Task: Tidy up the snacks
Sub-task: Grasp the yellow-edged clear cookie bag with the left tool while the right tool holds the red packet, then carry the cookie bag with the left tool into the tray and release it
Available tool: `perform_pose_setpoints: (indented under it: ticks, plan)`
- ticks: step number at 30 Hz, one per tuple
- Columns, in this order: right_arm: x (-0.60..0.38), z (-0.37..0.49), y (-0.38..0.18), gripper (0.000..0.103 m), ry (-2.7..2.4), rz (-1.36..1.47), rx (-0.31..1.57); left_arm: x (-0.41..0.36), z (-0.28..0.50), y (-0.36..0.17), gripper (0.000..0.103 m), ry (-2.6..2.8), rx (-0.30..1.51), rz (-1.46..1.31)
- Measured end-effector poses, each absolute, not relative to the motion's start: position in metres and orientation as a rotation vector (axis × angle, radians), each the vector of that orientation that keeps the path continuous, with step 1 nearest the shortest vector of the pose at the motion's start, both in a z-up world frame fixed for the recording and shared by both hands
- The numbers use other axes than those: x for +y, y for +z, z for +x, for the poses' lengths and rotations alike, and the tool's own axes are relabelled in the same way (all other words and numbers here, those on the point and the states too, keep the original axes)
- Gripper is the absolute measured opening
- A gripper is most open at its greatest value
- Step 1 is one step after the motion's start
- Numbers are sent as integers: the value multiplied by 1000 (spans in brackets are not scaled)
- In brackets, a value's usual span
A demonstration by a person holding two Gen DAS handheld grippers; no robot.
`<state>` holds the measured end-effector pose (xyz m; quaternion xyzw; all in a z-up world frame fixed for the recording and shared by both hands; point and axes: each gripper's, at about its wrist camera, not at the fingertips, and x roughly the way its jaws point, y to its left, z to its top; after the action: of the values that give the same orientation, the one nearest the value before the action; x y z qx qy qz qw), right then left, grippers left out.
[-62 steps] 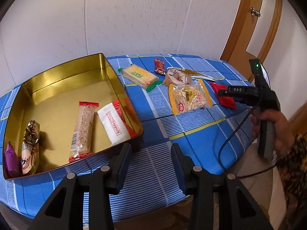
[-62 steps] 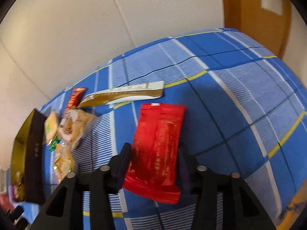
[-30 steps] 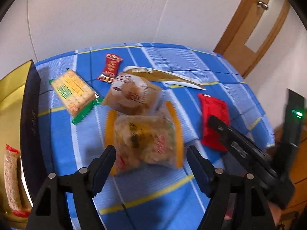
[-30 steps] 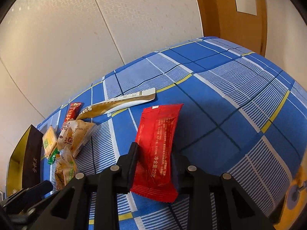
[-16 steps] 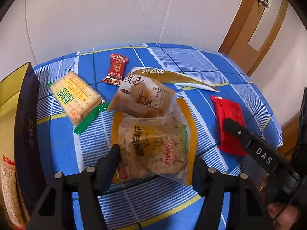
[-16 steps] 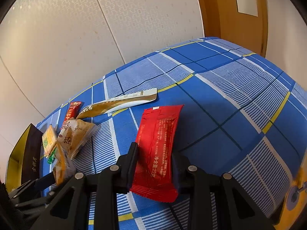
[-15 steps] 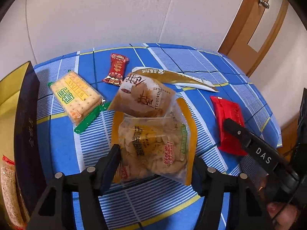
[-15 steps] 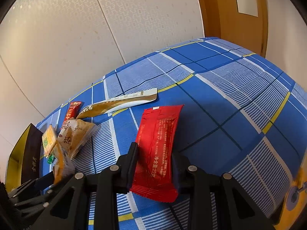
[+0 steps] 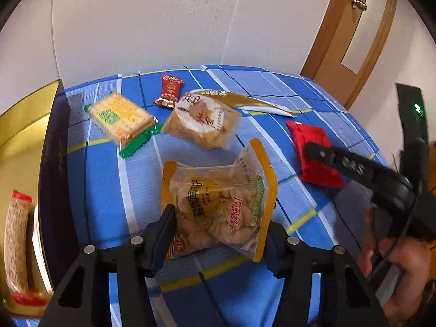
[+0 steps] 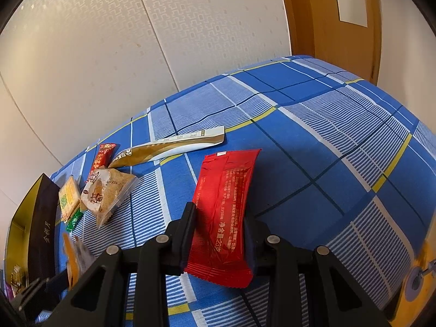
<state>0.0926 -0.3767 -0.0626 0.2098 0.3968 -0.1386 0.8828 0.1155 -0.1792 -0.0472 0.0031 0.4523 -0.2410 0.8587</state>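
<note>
My left gripper [image 9: 219, 231] is shut on a yellow-edged clear bag of chips [image 9: 218, 207] and holds it lifted and tilted above the blue checked tablecloth [image 9: 272, 95]. My right gripper [image 10: 219, 231] is shut on a red snack packet [image 10: 226, 207], which rests on the cloth; it also shows in the left wrist view [image 9: 313, 150]. The gold tin [image 9: 24, 125] stands at the left, with a grain bar [image 9: 16, 242] inside it.
A cracker pack [image 9: 122, 120], a small red candy [image 9: 169, 90], a brown pastry bag [image 9: 201, 120] and a long gold sachet [image 9: 256, 103] lie on the cloth. A wooden door [image 9: 351, 38] stands at the far right. The table edge runs close on the right.
My left gripper closed on the chip bag and lifted it off the cloth, away from the pastry bag. My right gripper stays shut on the red packet.
</note>
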Motion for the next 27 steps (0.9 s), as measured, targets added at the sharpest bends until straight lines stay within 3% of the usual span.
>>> perform_pose_setpoints:
  ticks: [27]
  plan:
    - [-364,92,-59,32,-228,389,808,-119,63,10,57,-567,785,-110]
